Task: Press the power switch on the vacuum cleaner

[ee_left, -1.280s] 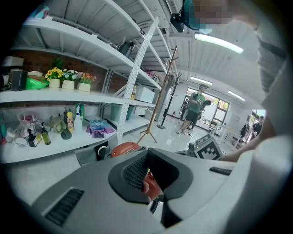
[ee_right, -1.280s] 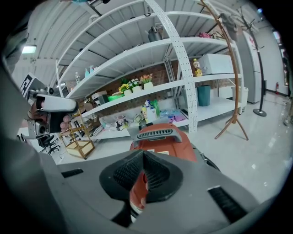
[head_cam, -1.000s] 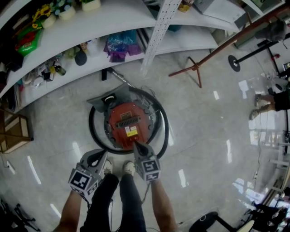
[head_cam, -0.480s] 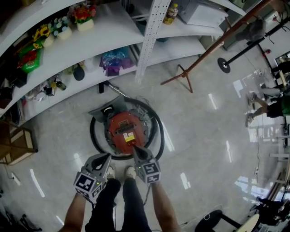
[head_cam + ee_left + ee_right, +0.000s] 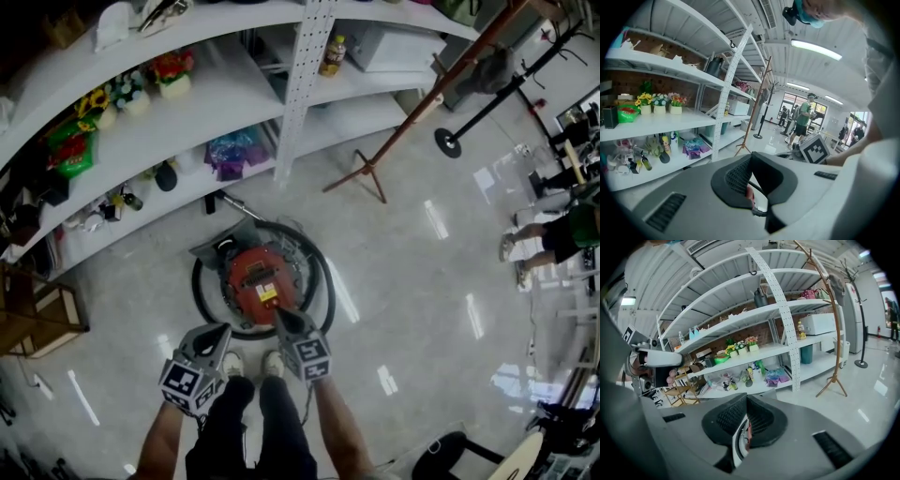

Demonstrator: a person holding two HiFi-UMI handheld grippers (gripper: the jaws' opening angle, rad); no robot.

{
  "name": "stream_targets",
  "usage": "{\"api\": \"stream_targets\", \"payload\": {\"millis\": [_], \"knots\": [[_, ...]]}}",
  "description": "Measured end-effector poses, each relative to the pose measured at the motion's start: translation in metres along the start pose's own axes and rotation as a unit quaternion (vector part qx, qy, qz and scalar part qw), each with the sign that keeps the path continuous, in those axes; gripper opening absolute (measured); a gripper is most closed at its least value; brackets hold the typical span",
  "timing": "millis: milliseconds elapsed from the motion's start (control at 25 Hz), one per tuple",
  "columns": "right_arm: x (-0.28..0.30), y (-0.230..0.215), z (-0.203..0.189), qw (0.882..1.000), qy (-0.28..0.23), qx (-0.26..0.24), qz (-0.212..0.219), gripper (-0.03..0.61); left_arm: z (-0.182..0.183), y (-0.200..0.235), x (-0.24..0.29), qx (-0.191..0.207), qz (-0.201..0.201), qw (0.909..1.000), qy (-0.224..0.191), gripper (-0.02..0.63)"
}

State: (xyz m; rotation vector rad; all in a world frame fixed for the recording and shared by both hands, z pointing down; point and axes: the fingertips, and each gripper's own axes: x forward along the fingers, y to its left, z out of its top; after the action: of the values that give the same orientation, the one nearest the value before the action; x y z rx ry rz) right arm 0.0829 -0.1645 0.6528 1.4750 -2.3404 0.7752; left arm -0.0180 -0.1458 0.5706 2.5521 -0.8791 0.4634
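Head view: vacuum cleaner point(image 5: 255, 281) sat on the floor point(image 5: 412, 281) at lower centre of frame, a red round body ringed by a black hose point(image 5: 325, 281), just below the white shelves point(image 5: 187, 103). Power switch couldn't be made out; only a dark grille and a yellow label point(image 5: 266, 293) showed on the lid. Right gripper point(image 5: 279, 313) had its tip over the near edge of the red body, but whether it touched or hovered couldn't be told from above. Left gripper point(image 5: 223, 328) was lower left of the hose ring, clear of the body. Left gripper view: left gripper's point(image 5: 751, 158) jaws were closed, pads met, nothing held; only a red sliver showed in the slit behind them, too small to identify. Right gripper view: right gripper's point(image 5: 746, 399) jaws were also closed and empty, with the same thin slit of white and red. Both of those views pointed at the shelves, with the vacuum hidden behind the gripper housings. The person's legs point(image 5: 253, 422) were cut off at the bottom edge.
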Motion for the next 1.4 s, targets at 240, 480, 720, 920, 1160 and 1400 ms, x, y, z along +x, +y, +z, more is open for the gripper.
{"api": "stream_targets", "payload": {"millis": [240, 480, 720, 920, 1160, 1400], "knots": [[-0.028, 0.004, 0.041, 1.0, -0.017, 0.001, -0.014, 0.012, 0.034, -0.014, -0.013, 0.006, -0.005, 0.9999, -0.009, 0.005], [-0.061, 0.014, 0.066, 0.999, -0.018, -0.003, -0.026, 0.012, 0.067, -0.032, -0.03, 0.023, -0.009, 0.9995, -0.018, 0.005], [-0.089, 0.029, 0.098, 0.998, -0.045, 0.006, -0.034, 0.012, 0.107, -0.046, -0.049, 0.038, -0.01, 0.9987, -0.031, 0.005], [-0.105, 0.039, 0.117, 0.998, -0.052, -0.002, -0.035, 0.012, 0.133, -0.056, -0.066, 0.046, -0.007, 0.9976, -0.052, 0.005], [-0.123, 0.049, 0.133, 0.997, -0.062, -0.014, -0.035, 0.012, 0.14, -0.064, -0.084, 0.048, 0.002, 0.9969, -0.062, 0.005], [-0.139, 0.062, 0.136, 0.997, -0.065, -0.022, -0.034, 0.012, 0.154, -0.063, -0.103, 0.053, 0.014, 0.9954, -0.079, 0.005]]}}
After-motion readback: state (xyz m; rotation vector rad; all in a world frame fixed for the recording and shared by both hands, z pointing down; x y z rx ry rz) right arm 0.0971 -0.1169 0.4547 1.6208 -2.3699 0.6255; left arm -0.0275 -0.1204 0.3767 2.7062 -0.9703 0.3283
